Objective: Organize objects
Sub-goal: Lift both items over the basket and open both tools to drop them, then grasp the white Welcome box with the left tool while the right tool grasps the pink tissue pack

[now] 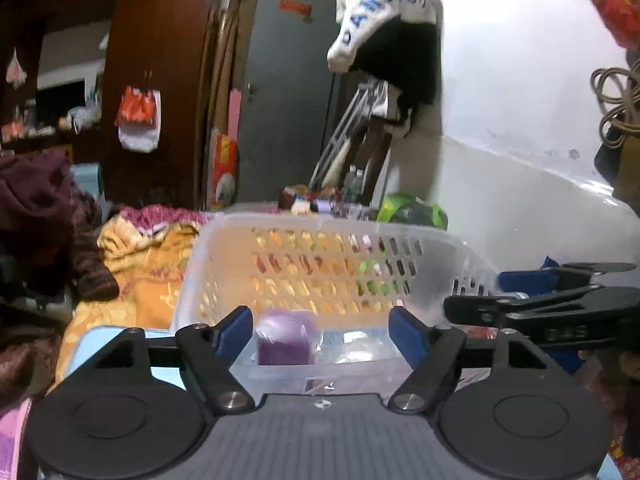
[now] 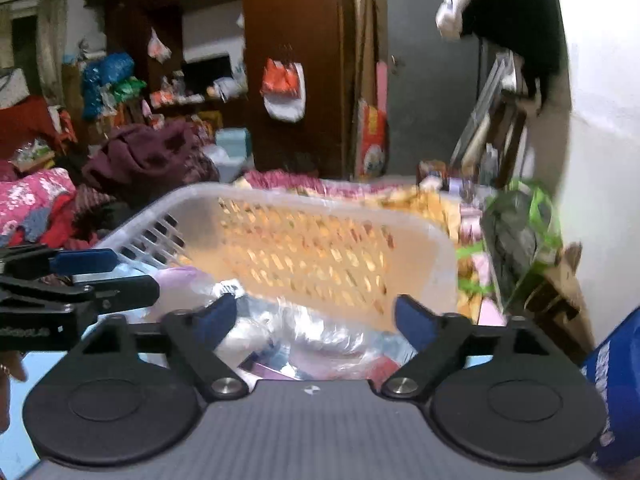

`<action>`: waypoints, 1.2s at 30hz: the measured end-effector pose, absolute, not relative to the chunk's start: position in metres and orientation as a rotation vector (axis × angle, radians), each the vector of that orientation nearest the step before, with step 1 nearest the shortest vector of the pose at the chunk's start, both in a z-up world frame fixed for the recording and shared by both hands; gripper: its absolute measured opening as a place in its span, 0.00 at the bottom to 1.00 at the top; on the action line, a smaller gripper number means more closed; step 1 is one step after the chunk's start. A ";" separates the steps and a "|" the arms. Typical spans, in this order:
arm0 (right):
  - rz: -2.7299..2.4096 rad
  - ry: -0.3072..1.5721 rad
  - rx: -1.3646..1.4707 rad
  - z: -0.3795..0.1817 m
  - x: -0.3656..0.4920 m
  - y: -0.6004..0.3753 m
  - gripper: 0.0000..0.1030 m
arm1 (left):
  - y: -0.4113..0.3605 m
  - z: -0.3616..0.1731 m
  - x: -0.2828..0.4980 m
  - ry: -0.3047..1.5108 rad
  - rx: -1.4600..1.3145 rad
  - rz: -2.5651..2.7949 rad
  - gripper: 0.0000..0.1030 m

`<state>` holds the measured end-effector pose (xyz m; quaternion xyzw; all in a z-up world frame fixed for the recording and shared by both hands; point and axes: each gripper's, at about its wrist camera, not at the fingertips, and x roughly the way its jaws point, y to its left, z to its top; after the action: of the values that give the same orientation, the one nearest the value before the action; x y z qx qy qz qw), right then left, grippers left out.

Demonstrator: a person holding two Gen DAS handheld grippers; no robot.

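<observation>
— Translucent white plastic fills both our views: the perforated basket sits dead ahead at twelve o'clock, on the orange patterned bedding.

— Agreed. From the left wrist we see our left claw with its blue pads apart, gripping nothing. Between them, lower in the basket, lies a purple block in clear wrap.

— The right wrist does not show that block clearly. There we get crinkled clear plastic bags heaped at the near end of the basket, and our right claw spread wide, empty as well.

— Each view catches the other claw. In the left view the right one comes in at three o'clock; in the right view the left one comes in at nine o'clock.

— Only the right view shows the blue packet at four o'clock and the green bag at two o'clock clearly.

— And only the left view shows the lettering on the white garment hanging at one o'clock. The dark red clothes pile at nine o'clock.
</observation>
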<state>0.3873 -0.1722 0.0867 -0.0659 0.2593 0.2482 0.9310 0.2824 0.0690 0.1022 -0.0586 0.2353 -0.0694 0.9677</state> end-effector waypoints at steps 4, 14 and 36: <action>0.620 0.357 -0.046 0.086 0.318 -0.210 1.00 | 0.080 0.095 0.213 0.343 -0.122 -0.201 0.82; 0.560 0.376 0.097 -0.033 0.232 -0.248 1.00 | 0.046 0.018 0.102 0.216 -0.009 -0.212 0.86; 0.588 0.386 -0.021 -0.026 0.237 -0.194 1.00 | 0.069 0.004 0.092 0.202 -0.077 -0.163 0.52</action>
<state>0.2367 -0.1941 -0.0264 -0.0102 0.1890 0.2880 0.9387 0.0916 0.0688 0.0036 -0.0385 0.1008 -0.0813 0.9908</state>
